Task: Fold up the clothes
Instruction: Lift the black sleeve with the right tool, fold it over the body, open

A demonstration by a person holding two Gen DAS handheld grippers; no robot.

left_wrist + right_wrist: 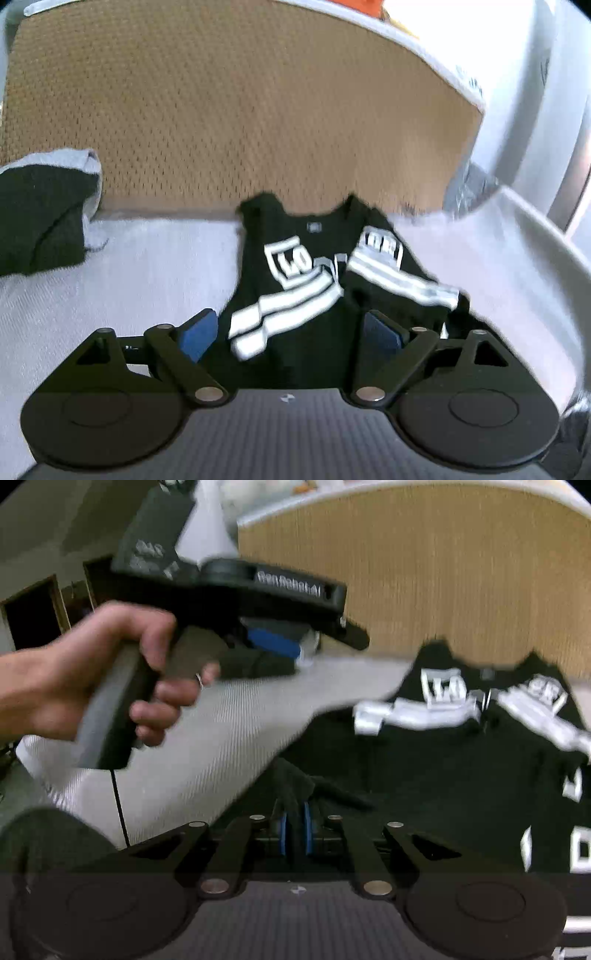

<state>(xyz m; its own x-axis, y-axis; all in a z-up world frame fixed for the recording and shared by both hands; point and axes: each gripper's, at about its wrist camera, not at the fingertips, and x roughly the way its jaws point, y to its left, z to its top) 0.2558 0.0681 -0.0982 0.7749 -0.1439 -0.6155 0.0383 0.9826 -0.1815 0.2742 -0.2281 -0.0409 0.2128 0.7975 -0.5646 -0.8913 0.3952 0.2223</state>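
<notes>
Black jersey [461, 768] | right gripper [295, 829] pinching hem | left gripper [290, 332] open

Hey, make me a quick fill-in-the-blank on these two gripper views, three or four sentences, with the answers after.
1. The right gripper is pinching a fold of the ____ shirt.
2. The left gripper has its jaws ____, with nothing pressed between the pads.
3. The shirt's stripes are ____.
4. The shirt lies on a ____ cloth.

Answers: black; open; white; white
</notes>
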